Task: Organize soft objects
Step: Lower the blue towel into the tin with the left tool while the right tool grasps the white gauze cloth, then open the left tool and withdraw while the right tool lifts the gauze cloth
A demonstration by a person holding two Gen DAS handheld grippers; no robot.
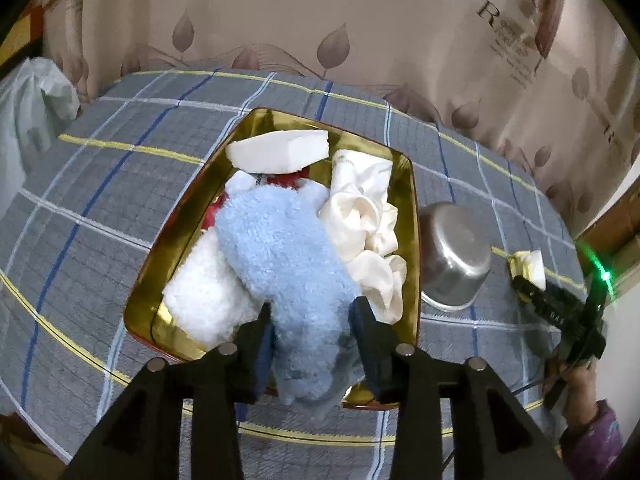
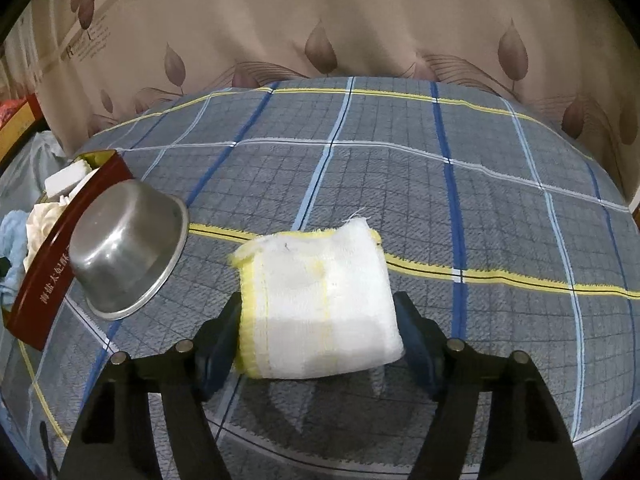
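Note:
A gold-lined red tin sits on the plaid cloth and holds a white sponge, a cream cloth, a white fluffy towel and something red, mostly hidden. My left gripper is shut on a fluffy light-blue sock lying over the tin's contents. My right gripper straddles a folded white cloth with yellow edging on the table; its pads touch both sides of it. The right gripper and cloth also show in the left wrist view.
An upturned steel bowl leans against the tin's red side, left of the white cloth; it also shows in the left wrist view. A curtain hangs behind the table. A white plastic bag lies at far left.

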